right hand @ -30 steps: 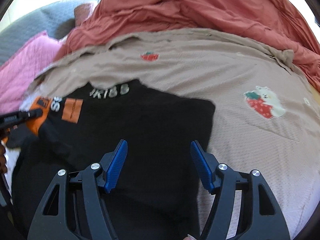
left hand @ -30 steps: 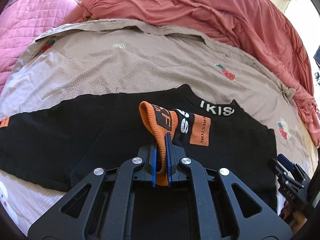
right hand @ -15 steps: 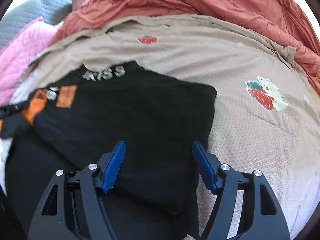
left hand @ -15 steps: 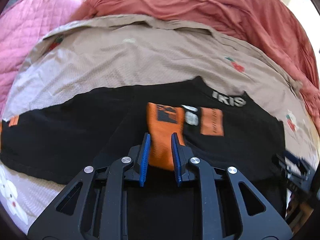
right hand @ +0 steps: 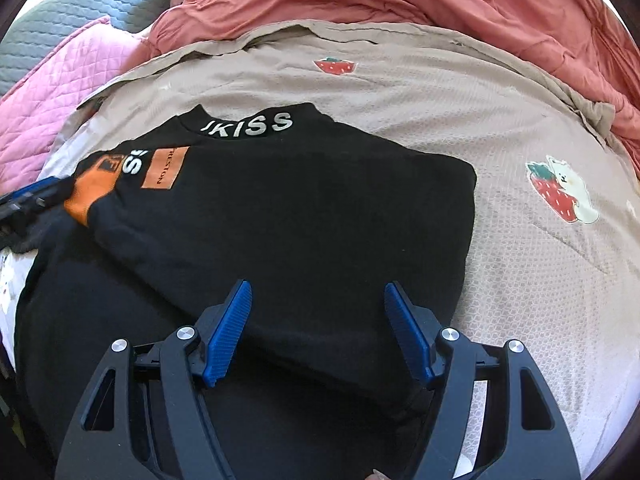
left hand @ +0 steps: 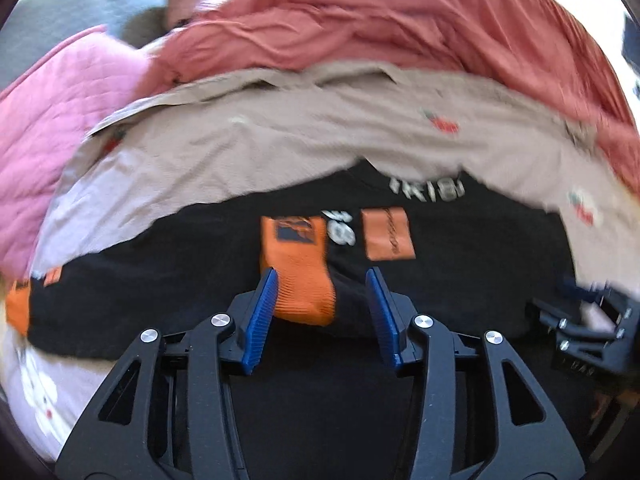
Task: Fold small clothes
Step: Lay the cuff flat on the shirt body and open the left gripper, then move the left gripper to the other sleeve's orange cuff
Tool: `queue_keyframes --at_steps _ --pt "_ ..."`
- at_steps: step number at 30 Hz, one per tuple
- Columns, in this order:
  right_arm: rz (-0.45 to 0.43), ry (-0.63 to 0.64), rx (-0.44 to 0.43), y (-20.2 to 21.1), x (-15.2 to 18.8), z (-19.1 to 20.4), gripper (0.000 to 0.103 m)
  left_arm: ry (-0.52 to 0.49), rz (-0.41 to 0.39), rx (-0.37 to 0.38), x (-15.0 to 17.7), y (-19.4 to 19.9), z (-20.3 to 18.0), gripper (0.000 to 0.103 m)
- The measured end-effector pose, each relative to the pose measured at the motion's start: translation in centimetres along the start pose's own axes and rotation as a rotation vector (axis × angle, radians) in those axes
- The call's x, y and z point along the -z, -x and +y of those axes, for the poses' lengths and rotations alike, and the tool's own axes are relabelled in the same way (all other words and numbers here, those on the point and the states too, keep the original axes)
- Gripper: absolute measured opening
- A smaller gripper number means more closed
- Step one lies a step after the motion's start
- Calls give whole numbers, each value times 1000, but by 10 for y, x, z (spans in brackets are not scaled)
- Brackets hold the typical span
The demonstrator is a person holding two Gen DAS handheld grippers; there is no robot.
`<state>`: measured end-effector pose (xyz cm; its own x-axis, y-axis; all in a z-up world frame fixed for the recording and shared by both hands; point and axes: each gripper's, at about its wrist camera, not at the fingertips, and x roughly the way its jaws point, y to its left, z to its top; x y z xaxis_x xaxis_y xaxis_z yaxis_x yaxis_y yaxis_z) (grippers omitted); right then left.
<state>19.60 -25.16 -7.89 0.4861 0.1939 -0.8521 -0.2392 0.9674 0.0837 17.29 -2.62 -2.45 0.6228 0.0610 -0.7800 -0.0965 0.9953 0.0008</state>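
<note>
A black sweater [right hand: 288,208] with white collar lettering lies on the beige strawberry-print sheet [right hand: 520,280], its right sleeve folded across the chest. The sleeve's orange cuff [left hand: 298,276] rests flat on the black cloth. My left gripper [left hand: 322,280] hangs just over that cuff with its jaws opening; the cuff lies between the blue pads [left hand: 262,300], which no longer press it. The same cuff [right hand: 86,190] shows at the left of the right wrist view. Over the sweater's folded lower right part my right gripper [right hand: 318,300] stands open with nothing in it.
A bunched red blanket [right hand: 400,0] lies along the far side of the bed. A pink quilted cover [left hand: 44,148] and a grey one [right hand: 80,20] lie at the far left. Bare sheet spreads to the right of the sweater. The sweater's other orange cuff [left hand: 18,308] shows far left.
My left gripper let go of the orange cuff, which now lies flat on the sweater, and its jaws have spread. The right gripper stayed open and nearly still.
</note>
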Motion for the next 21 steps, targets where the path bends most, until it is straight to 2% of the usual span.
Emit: queue_keyframes --at_steps 2,5,7,9,11,14,21 --pt "-9 -5 1 1 -1 -1 68 1 -16 21 -1 5 0 38" --pt "-13 -10 -4 2 -1 -2 68 -41 12 87 1 -2 -13 40" --pt "-3 -12 -1 0 0 -3 68 -48 63 124 4 -15 -18 52" --pt "12 -6 7 -2 2 -2 68 -65 156 84 11 -40 -22 53" --pt "21 1 13 -5 2 -2 68 -67 181 73 17 -51 -21 55" --pt "26 9 19 -7 3 -1 68 -86 164 80 22 -58 -21 57" --pt "22 -8 7 -5 2 -3 68 -30 171 103 24 -54 -17 57"
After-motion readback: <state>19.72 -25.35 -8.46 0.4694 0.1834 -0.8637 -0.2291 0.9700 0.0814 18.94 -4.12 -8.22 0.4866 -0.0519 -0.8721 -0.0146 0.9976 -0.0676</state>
